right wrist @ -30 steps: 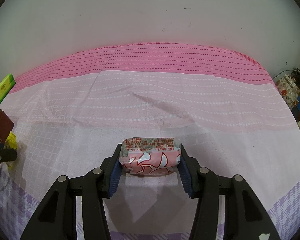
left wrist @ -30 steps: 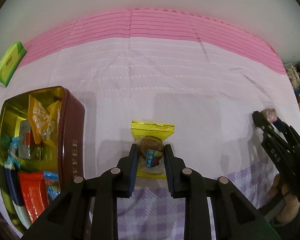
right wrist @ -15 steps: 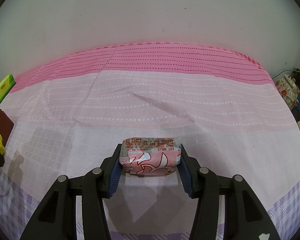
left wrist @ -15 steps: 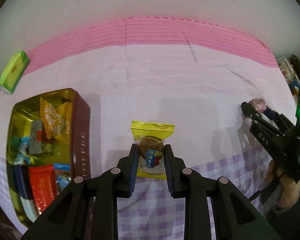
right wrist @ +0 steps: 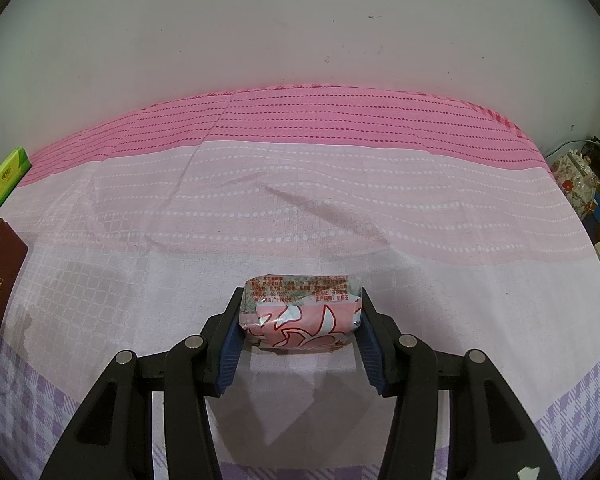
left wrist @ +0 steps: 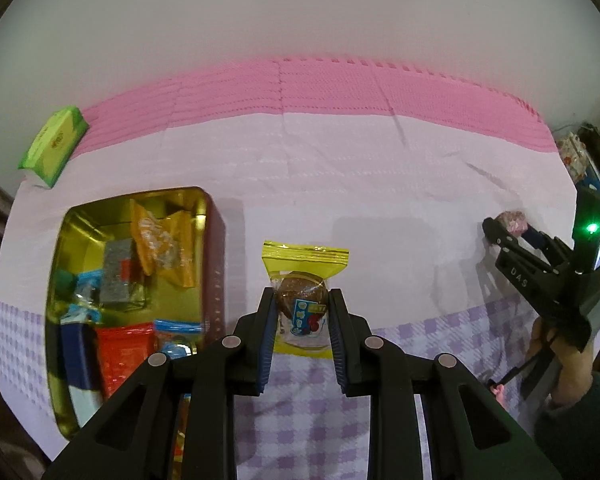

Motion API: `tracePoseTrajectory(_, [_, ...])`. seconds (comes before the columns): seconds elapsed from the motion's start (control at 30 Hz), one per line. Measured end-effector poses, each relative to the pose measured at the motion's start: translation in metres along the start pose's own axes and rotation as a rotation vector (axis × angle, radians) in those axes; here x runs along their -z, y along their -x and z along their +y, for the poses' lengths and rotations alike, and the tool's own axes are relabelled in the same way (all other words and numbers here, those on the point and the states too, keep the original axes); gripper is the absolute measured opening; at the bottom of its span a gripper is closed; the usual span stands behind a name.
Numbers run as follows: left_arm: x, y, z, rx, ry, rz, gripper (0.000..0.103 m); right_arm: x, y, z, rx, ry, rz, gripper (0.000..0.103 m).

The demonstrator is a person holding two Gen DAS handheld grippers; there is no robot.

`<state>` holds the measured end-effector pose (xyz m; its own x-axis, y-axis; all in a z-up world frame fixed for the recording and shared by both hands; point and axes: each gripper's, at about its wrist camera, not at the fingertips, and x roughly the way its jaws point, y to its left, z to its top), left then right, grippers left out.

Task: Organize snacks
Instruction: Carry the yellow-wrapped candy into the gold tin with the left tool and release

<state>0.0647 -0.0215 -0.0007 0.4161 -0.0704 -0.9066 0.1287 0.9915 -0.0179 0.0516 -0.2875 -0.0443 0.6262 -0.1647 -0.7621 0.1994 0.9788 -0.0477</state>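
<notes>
Right now your left tool (left wrist: 302,320) is clenched on a yellow-edged clear snack packet (left wrist: 305,280) with a round brown cake inside, carried above the checked purple part of the cloth (left wrist: 300,200) that covers the counter. Just to its left stands the open toffee tin (left wrist: 216,248), gold inside and dark red outside, holding several wrapped snacks in orange, grey, blue and red. Your right tool (right wrist: 300,320) grips a pink and white wrapped snack (right wrist: 300,316) low over the pale pink cloth. Farther off, a green packet (left wrist: 54,144) lies at the cloth's far left corner, near the white wall.
</notes>
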Motion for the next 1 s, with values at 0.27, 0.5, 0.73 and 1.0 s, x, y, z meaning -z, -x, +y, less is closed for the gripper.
tracePoseTrajectory(0.27, [-0.001,0.011,0.034,-0.032,0.056,-0.009,0.026,0.001,0.000,0.000,0.000,0.000,0.000,0.049])
tracePoseTrajectory(0.5, [0.001,0.011,0.085,-0.103,0.141,-0.003,0.026,0.002,0.001,0.000,0.001,0.001,0.000,0.049])
tracePoseTrajectory(0.73, [0.007,0.006,0.127,-0.160,0.191,0.016,0.026,0.002,0.001,0.000,0.001,0.001,0.000,0.049])
tracePoseTrajectory(1.0, [0.021,-0.005,0.148,-0.174,0.219,0.054,0.026,0.002,0.001,0.000,0.001,0.001,0.000,0.049])
